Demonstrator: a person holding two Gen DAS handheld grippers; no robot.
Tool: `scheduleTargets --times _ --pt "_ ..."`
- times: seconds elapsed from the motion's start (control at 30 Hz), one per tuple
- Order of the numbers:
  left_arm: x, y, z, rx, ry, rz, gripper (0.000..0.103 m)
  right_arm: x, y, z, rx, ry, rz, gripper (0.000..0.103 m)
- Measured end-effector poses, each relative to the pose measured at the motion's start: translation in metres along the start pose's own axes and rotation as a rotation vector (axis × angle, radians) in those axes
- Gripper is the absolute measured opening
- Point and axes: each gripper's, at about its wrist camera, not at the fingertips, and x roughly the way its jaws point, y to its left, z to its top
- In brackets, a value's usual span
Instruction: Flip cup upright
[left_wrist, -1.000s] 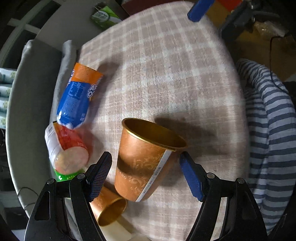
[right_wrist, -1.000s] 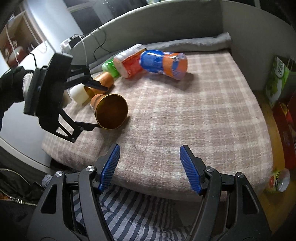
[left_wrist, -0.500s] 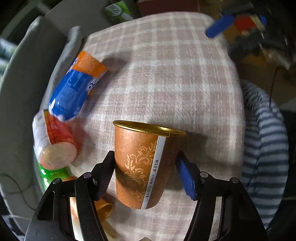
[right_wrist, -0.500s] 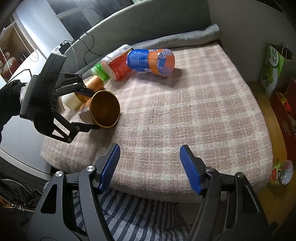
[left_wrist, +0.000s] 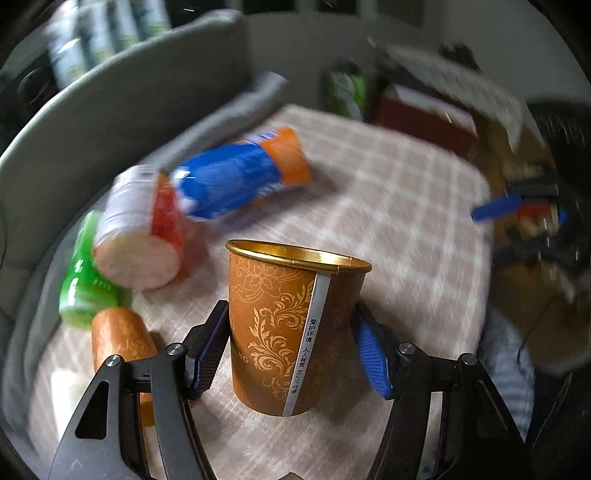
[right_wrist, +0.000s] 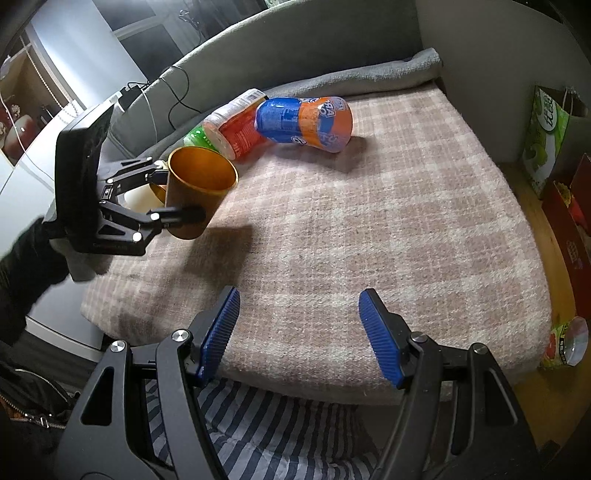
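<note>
An orange paper cup with gold floral print and a gold rim (left_wrist: 291, 325) stands upright, mouth up, between the fingers of my left gripper (left_wrist: 291, 347), which is shut on its lower body. In the right wrist view the cup (right_wrist: 195, 192) is at the left edge of the checked blanket (right_wrist: 369, 229), held just at the blanket by the left gripper (right_wrist: 173, 195). My right gripper (right_wrist: 299, 332) is open and empty over the blanket's near edge.
A second orange cup (left_wrist: 122, 336) lies on its side at the left. Behind lie a green bottle (left_wrist: 85, 288), a red-and-white container (left_wrist: 144, 229) and a blue-and-orange container (right_wrist: 306, 122). A grey sofa back (right_wrist: 295, 44) curves behind. A green bag (right_wrist: 546, 133) stands at the right.
My left gripper closed on the tilted cup and turned it from leaning to upright. The left wrist view swung from looking down to looking level. My right gripper stayed where it was.
</note>
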Motion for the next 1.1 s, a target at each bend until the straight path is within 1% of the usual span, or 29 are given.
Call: scheduleTargets --times 0.07,0.1,0.17,0.23,0.33,0.4,0.5,0.73,1.1 --pt "-0.008 0.002 -0.007 -0.061 -0.059 0.027 0.065 -0.001 0.003 0.000 -0.004 -0.007 0.003 0.070" --pt "-0.010 0.005 -0.011 -0.101 -0.083 0.026 0.065 -0.001 0.005 0.001 -0.007 -0.011 0.007 0.070" --pt "-0.013 0.013 -0.018 -0.189 -0.137 0.051 0.065 0.000 0.008 0.002 -0.016 -0.014 0.015 0.070" --pt "-0.012 0.021 -0.023 -0.288 -0.180 0.055 0.065 0.001 0.013 0.004 -0.023 -0.018 0.022 0.070" --pt "-0.010 0.027 -0.030 -0.391 -0.226 0.066 0.065 0.005 0.017 0.005 -0.027 -0.017 0.039 0.070" --pt "-0.009 0.026 -0.035 -0.434 -0.247 0.064 0.065 0.007 0.022 0.005 -0.038 -0.010 0.045 0.070" --pt "-0.007 0.020 -0.044 -0.457 -0.246 0.069 0.065 0.009 0.029 0.004 -0.057 -0.004 0.049 0.070" --pt "-0.009 0.005 -0.059 -0.430 -0.238 0.095 0.063 0.005 0.037 0.005 -0.064 -0.019 0.061 0.070" --pt "-0.014 0.000 -0.068 -0.425 -0.237 0.086 0.063 0.003 0.052 0.003 -0.084 -0.028 0.070 0.070"
